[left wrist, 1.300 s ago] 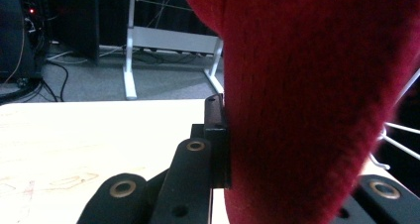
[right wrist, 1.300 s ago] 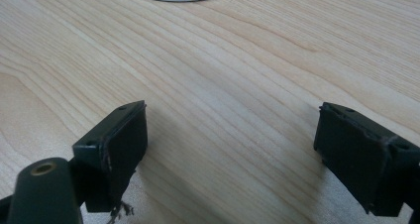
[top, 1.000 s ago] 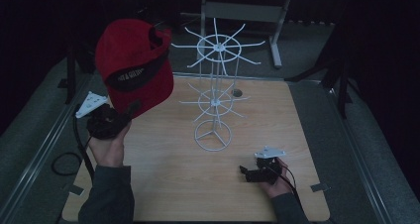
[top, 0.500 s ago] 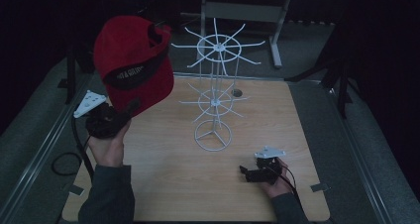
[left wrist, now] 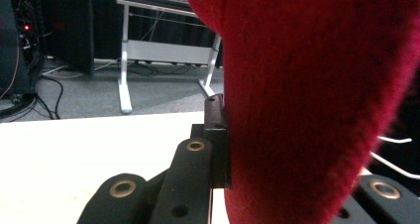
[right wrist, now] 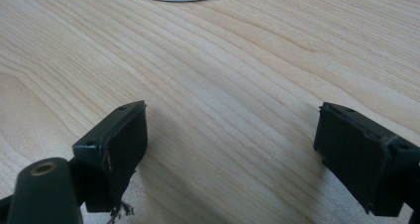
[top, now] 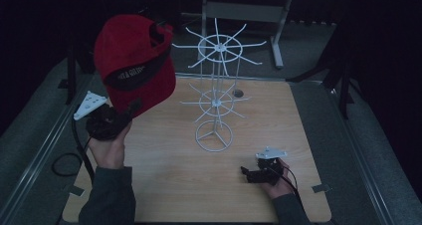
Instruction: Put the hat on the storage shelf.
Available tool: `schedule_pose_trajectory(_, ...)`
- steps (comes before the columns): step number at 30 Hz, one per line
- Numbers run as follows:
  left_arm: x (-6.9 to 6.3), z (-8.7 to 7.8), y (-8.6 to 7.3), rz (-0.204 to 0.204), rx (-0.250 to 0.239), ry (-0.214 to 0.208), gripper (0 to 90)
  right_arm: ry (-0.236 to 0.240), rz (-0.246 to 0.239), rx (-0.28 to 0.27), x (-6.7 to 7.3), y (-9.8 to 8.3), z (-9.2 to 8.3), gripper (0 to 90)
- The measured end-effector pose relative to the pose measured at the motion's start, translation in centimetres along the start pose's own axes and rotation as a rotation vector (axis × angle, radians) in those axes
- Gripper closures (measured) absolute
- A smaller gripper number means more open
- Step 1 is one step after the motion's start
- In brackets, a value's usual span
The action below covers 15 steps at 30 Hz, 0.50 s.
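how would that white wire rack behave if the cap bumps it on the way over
Probably tippy: the white wire rack is tall and thin on a small ring base. It likely weighs little, being open wire. Its spokes may snag the red cap that the left tongs hold.

The red cap (top: 134, 68) is showing a black band; the wire rack (top: 217, 93) is white, the bench (top: 164, 185) light wood.

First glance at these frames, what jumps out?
The red fabric cap with a black band, held up above the table's left side by the left hand-held gripper, which is shut on its edge. Next, the white wire two-tier spinner rack standing mid-table on the light wooden tabletop. The right hand-held gripper rests low near the front right, jaws open on nothing.
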<state>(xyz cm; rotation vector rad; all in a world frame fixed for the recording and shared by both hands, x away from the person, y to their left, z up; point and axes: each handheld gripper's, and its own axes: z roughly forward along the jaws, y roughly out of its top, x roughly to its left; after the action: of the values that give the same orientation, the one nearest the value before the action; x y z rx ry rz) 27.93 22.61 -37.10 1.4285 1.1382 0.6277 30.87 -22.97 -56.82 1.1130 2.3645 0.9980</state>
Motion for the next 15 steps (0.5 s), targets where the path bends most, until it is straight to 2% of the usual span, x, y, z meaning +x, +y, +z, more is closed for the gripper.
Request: schedule_pose_trajectory(15,-0.53,-0.48,0.24,0.011,-0.028,-0.017,85.2,0.000,-0.001,0.000,-0.01,0.00,0.00,13.1)
